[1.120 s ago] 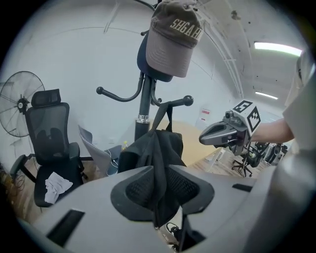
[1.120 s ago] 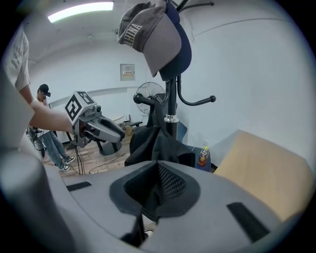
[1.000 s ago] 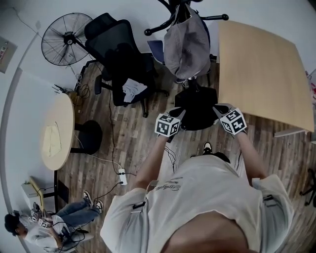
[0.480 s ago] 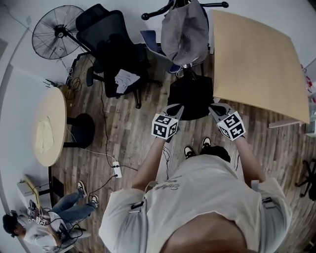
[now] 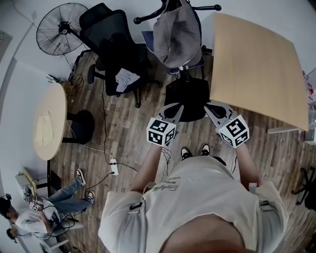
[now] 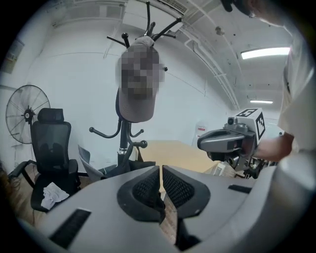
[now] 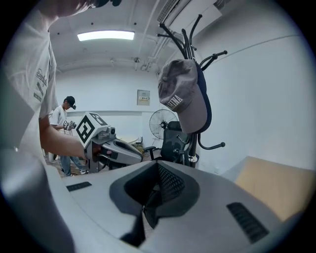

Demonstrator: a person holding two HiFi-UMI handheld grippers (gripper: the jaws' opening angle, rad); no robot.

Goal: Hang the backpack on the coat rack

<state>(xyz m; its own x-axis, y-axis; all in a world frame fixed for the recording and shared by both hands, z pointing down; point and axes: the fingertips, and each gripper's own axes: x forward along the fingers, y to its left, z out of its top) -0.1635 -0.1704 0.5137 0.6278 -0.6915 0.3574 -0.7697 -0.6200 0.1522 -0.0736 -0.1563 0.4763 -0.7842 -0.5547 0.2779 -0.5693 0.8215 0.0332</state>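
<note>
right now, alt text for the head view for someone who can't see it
Seen from above, a person holds a black backpack between the left gripper and right gripper, both shut on it, facing a coat rack that carries a grey cap. A wooden table stands at right; an office chair and fan at left.

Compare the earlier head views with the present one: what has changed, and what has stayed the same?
The left gripper and right gripper have lifted the black backpack higher, towards the camera, each shut on a top corner. The grey cap still hangs on the coat rack; office chair and fan are unmoved.
</note>
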